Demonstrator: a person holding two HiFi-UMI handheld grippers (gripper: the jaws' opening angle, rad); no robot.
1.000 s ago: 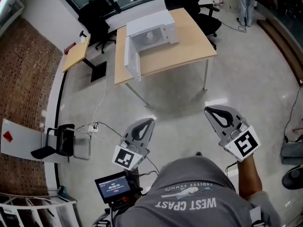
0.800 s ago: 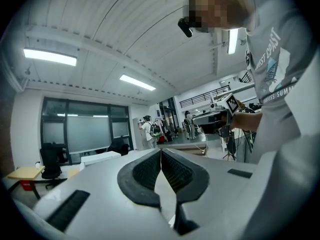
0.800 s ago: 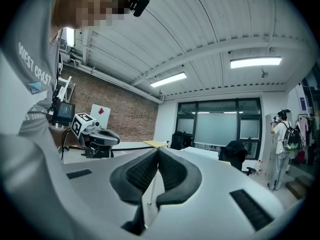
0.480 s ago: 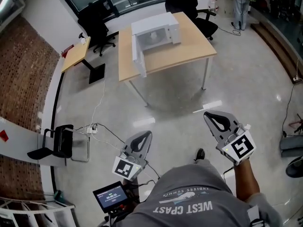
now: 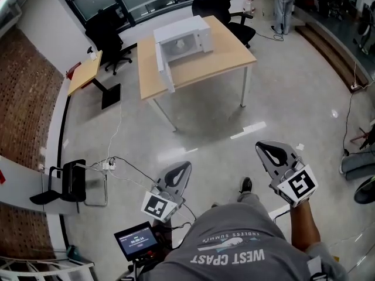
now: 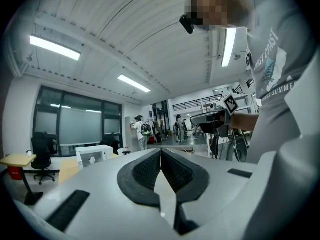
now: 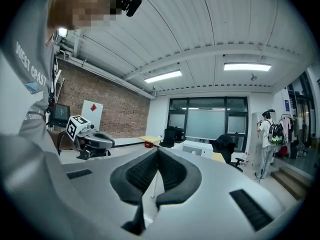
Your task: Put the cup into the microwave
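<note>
Microwave (image 5: 187, 29) open, white object (image 6: 92, 159) inside; left gripper (image 5: 186, 166), right gripper (image 5: 262, 148) jaws together, empty.

White microwave (image 5: 179, 29) upright on a wooden table (image 5: 225, 57), door (image 5: 165, 69) swung open to the left. Small pale shape (image 6: 92, 159) inside the cavity, too small to identify.

Overhead, level; far microwave (image 5: 184, 31) seemingly shared

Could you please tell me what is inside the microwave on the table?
The microwave has its door open. Its pale cavity shows one small roundish shape, too small to identify. The microwave's own walls hide the cavity's corners.
</note>
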